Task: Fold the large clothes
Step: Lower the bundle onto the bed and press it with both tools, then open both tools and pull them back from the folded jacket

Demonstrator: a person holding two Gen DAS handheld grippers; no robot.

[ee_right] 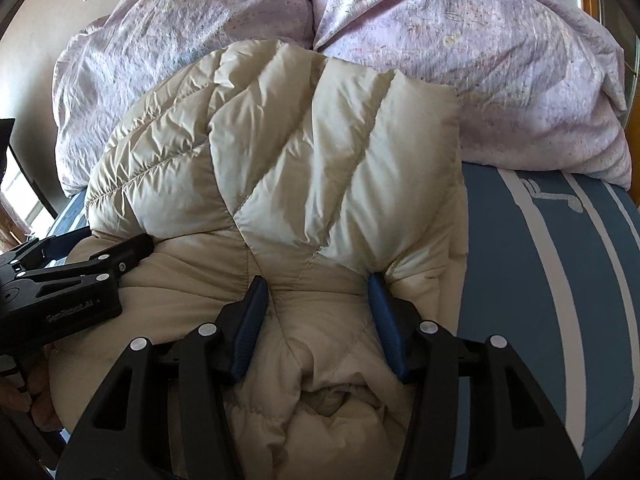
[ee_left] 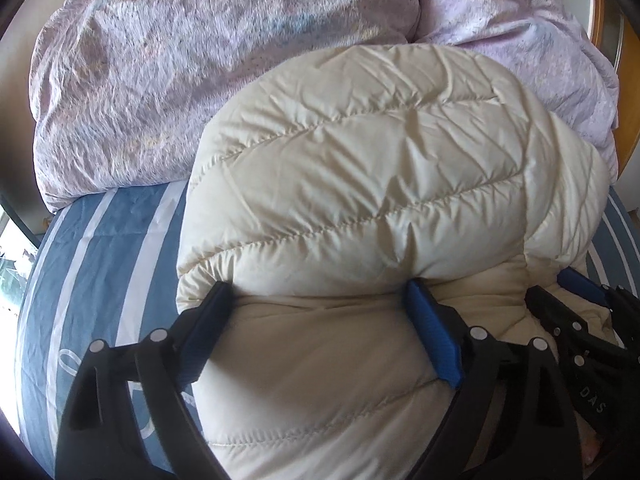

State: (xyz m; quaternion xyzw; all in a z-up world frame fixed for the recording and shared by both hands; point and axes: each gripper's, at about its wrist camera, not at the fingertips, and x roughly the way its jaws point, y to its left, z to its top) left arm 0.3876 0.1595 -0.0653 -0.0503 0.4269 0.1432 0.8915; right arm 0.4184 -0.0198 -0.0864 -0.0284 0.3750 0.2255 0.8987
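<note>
A bed (ee_left: 100,248) with a blue, white-striped sheet fills both views, with lilac bedding (ee_left: 160,80) heaped at its far end. A cream quilted jacket (ee_left: 360,168) lies folded on the sheet, its puffy bulk running away toward the bedding. The left gripper (ee_left: 320,312) stands spread wide, fingertips pushed against the jacket's near fold. The right gripper (ee_right: 318,304), half spread, has padding bulging between its blue pads (ee_right: 384,320); whether it pinches is unclear.
</note>
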